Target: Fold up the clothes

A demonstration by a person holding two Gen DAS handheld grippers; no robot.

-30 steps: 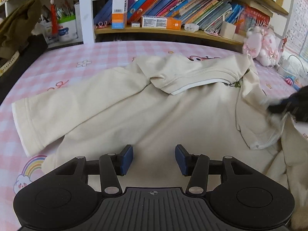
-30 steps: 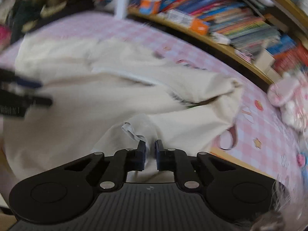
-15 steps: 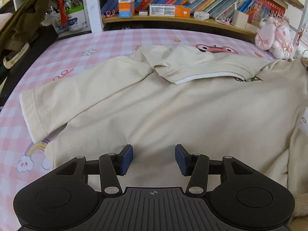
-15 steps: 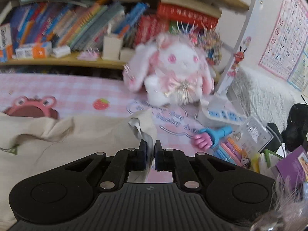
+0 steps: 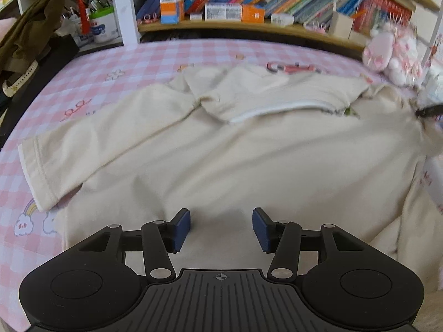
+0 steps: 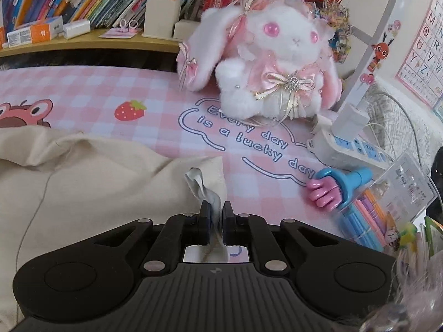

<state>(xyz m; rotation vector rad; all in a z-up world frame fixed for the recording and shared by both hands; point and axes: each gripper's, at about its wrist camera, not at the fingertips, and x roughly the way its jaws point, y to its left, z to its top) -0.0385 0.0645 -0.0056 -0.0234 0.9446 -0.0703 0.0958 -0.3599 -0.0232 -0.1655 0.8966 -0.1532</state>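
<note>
The cream cotton sweatshirt (image 5: 249, 152) lies spread on the pink checked cloth (image 5: 124, 61), its right side blurred. The left gripper (image 5: 221, 222) hovers above it, fingers wide apart. The right gripper (image 6: 216, 217) pinches its white-edged cuff (image 6: 202, 188).

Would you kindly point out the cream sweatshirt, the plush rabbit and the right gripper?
cream sweatshirt (image 5: 249, 160): left wrist view, middle of its body.
plush rabbit (image 6: 279, 63): right wrist view, on its face.
right gripper (image 6: 216, 215): right wrist view, between its fingers, pinching the sweatshirt's cuff.
</note>
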